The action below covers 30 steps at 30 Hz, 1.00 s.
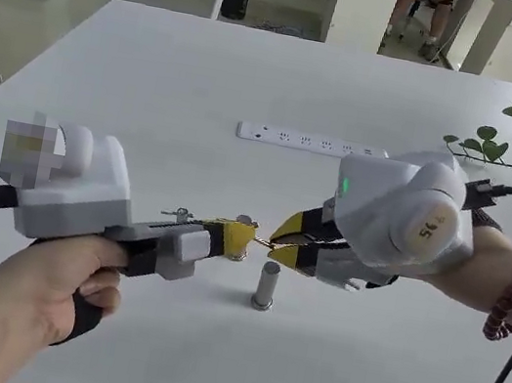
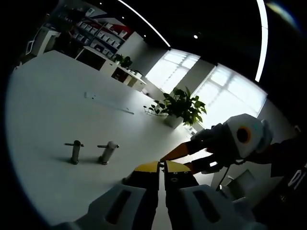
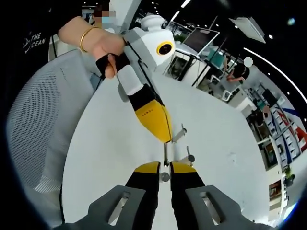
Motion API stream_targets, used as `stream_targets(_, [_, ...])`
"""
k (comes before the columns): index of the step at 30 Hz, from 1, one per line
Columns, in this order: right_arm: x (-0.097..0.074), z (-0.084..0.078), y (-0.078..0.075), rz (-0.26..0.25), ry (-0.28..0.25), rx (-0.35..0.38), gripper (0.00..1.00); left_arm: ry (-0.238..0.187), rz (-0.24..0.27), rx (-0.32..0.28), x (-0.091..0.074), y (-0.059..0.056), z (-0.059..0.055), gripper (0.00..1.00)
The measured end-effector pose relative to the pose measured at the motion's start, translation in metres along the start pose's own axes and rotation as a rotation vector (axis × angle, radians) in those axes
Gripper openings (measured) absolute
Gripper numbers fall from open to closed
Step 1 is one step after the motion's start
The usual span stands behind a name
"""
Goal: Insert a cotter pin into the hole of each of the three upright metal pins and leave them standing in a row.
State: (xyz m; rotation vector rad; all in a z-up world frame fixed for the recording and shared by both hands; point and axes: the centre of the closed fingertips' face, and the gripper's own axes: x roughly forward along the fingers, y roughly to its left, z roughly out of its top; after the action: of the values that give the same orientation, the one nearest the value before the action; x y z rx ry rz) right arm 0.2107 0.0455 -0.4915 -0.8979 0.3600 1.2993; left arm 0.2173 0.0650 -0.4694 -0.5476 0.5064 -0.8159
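The left gripper (image 1: 240, 237) comes in from the left with its fingers clenched. A thin cotter pin (image 3: 165, 153) sticks out of their tip towards the right, so they appear to be grasping it. The right gripper (image 3: 165, 167) faces it from the right. The free end of the cotter pin just reaches between its fingers, which show a narrow gap on either side. Whether they pinch the cotter pin or only flank it cannot be told.

The cotter pin lies level, with its long axis running left to right between the two tips, above the surface (image 1: 156, 85). The bare pin (image 1: 265, 284) stands upright just near of it and lower, almost under the right fingertips. In the right gripper view its round top shows end-on between those fingers. Its hole cannot be made out.

Two fitted pins (image 2: 75, 151) (image 2: 108, 152) stand side by side farther off to the left, each with a crosspiece at its head.

One pin seems left to do. The cotter pin must come down and nearer, staying level, and its tip must line up with the hole. The right gripper is nearer the bare pin, and a nudge from it could topple the pin.
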Motion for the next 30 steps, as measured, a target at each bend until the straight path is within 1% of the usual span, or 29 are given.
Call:
stream_targets(2, [0.0,-0.001,0.001,0.011,-0.009,0.03,0.06,0.007,-0.003,0.007,0.0,0.0,-0.001,0.0])
stream_targets(6, [-0.001,0.0,0.005,0.054,-0.049,0.174,0.1,0.032,-0.018,0.043,0.0,0.0,-0.006,0.0])
stream_targets(7, [-0.001,0.0,0.006,0.073,-0.063,0.219,0.11,0.049,-0.022,0.067,-0.001,0.0,-0.008,0.0])
stream_targets(9, [-0.002,-0.001,0.005,0.077,-0.073,0.273,0.12,0.077,-0.022,0.102,-0.002,0.001,-0.014,0.0])
stream_targets(10, [-0.003,-0.002,0.007,0.094,-0.08,0.304,0.13,0.096,-0.022,0.122,-0.003,0.003,-0.017,0.0])
stream_targets(12, [-0.003,-0.002,0.01,0.115,-0.098,0.36,0.14,0.111,-0.03,0.151,-0.004,0.003,-0.021,0.0])
stream_targets(13, [-0.003,-0.003,0.012,0.129,-0.098,0.366,0.14,0.115,-0.034,0.163,-0.005,0.003,-0.022,0.0])
stream_targets(14, [-0.004,-0.002,0.015,0.152,-0.108,0.389,0.14,0.129,-0.043,0.187,-0.006,0.003,-0.025,0.0])
stream_targets(17, [-0.003,-0.003,0.023,0.191,-0.116,0.419,0.14,0.15,-0.064,0.235,-0.007,0.003,-0.028,0.0])
stream_targets(18, [-0.002,-0.005,0.024,0.195,-0.113,0.425,0.14,0.156,-0.071,0.249,-0.008,0.002,-0.029,0.0])
stream_targets(21, [-0.001,-0.006,0.029,0.224,-0.114,0.437,0.14,0.164,-0.089,0.275,-0.009,0.002,-0.03,0.0])
stream_targets(22, [-0.001,-0.007,0.033,0.245,-0.114,0.441,0.14,0.168,-0.107,0.291,-0.009,0.0,-0.031,0.0])
stream_targets(24, [-0.002,-0.007,0.038,0.276,-0.115,0.445,0.14,0.178,-0.124,0.313,-0.009,-0.001,-0.032,0.0])
stream_targets(26, [-0.001,-0.007,0.04,0.29,-0.115,0.448,0.14,0.188,-0.143,0.339,-0.009,-0.003,-0.033,0.0])
stream_targets(30, [-0.001,-0.007,0.044,0.318,-0.116,0.433,0.14,0.204,-0.188,0.365,-0.01,-0.009,-0.037,0.0])
